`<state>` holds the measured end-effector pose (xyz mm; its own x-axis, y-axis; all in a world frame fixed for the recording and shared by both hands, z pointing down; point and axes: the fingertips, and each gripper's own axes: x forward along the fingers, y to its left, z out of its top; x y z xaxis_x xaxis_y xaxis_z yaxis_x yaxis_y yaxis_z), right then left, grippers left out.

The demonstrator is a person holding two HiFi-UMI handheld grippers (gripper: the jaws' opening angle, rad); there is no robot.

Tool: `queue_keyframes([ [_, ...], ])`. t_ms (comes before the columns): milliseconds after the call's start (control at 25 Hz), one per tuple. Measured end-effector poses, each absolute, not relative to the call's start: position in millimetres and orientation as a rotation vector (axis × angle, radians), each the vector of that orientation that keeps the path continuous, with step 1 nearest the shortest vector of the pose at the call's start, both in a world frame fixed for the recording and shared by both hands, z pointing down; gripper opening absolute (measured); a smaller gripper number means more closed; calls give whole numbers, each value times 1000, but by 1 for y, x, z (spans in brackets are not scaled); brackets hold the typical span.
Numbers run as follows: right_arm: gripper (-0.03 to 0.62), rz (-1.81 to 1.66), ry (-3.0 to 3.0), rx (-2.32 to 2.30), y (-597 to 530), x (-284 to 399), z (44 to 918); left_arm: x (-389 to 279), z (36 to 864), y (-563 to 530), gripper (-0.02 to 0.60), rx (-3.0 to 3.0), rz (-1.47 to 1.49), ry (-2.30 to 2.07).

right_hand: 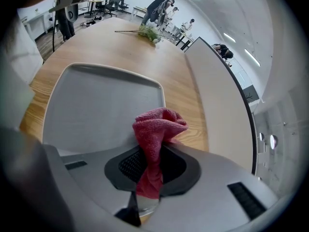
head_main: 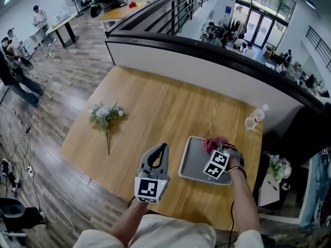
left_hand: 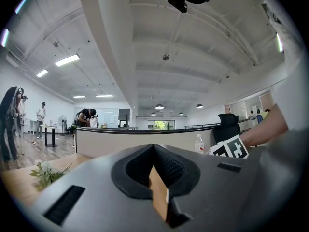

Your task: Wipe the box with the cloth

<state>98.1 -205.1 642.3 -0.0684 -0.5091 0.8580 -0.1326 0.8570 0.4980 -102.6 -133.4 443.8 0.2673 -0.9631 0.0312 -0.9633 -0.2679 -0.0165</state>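
right gripper point(right_hand: 149, 166) jaws clamping red cloth point(right_hand: 158, 127), box point(right_hand: 96, 105) lying straight ahead, just under it; left gripper point(left_hand: 154, 151) jaws closed, empty, sitting beside box

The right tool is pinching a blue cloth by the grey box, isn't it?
Not quite: the cloth is red, not blue. The right gripper view shows it clearly. The rest is right: the right tool is pinching it by the grey box.

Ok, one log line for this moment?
right claw: shut on red cloth | position: over grey box | left claw: shut, empty
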Motion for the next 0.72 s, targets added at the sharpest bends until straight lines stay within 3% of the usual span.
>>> queue_keyframes([
  [720,75,-281,-1665,485,-184,90,643,-102,441,-135,12,2511,48,-1888],
])
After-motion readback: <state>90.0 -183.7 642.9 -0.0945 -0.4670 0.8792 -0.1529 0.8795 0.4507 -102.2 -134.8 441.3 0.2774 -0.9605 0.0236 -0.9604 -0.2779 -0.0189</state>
